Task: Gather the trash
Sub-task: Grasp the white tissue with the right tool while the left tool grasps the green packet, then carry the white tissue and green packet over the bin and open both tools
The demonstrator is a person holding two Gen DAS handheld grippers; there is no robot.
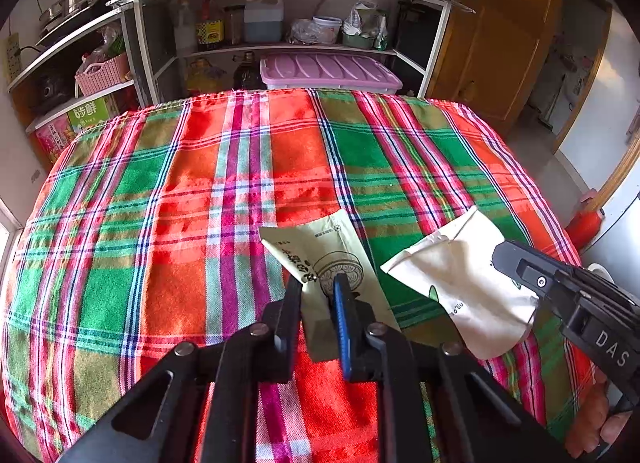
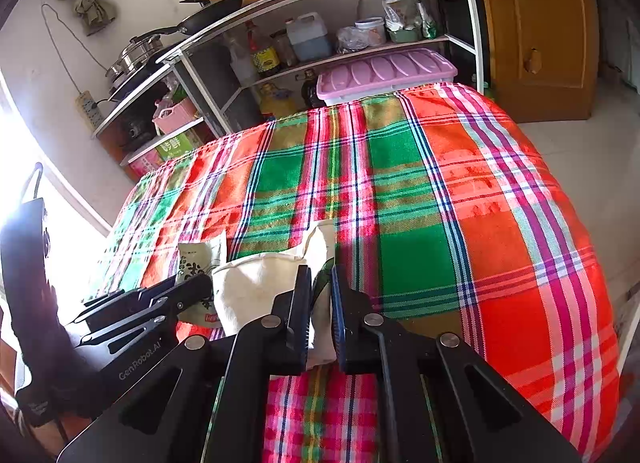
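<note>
My left gripper [image 1: 318, 283] is shut on a pale green snack wrapper [image 1: 320, 247] with dark print and holds it above the plaid tablecloth [image 1: 200, 191]. My right gripper [image 2: 321, 277] is shut on a white wrapper [image 2: 256, 283] with green markings. In the left wrist view the white wrapper [image 1: 468, 279] hangs from the right gripper [image 1: 516, 267] at the right. In the right wrist view the green wrapper [image 2: 198, 259] and the left gripper [image 2: 188, 291] show at the left, close beside the white one.
A metal shelf unit [image 1: 288, 47] with bottles, jars, pans and a pink lidded bin [image 1: 328, 71] stands behind the table. A wooden cabinet [image 1: 500, 43] and a doorway are at the right. The table's far edge [image 1: 280, 93] borders the shelf.
</note>
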